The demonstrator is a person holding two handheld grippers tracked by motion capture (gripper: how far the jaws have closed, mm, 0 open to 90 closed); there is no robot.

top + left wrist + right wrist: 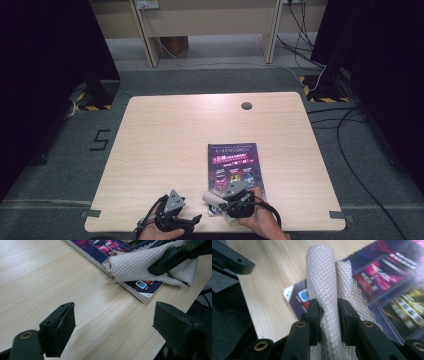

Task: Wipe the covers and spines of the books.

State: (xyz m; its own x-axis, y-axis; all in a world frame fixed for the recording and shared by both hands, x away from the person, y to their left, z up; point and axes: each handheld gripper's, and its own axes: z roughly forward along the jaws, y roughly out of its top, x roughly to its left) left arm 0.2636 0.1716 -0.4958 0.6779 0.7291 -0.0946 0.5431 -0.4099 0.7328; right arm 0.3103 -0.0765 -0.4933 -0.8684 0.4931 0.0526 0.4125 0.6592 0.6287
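Pale wood surface (165,145) carries a purple-covered booklet (233,167) near my edge, and I have a beige waffle-weave cloth (324,287) pinched in my right hand-held gripper (329,312), its jaws narrow and pressing a bunched fold. That cloth rests on the booklet's near corner, so I judge the wipe of the cover as barely begun, with most of it left to cover. My right hand (260,220) sits low at the near edge, jaws pointing leftward. My left hand-held gripper (112,322) waits just beside it, jaws wide over bare wood, holding nothing.
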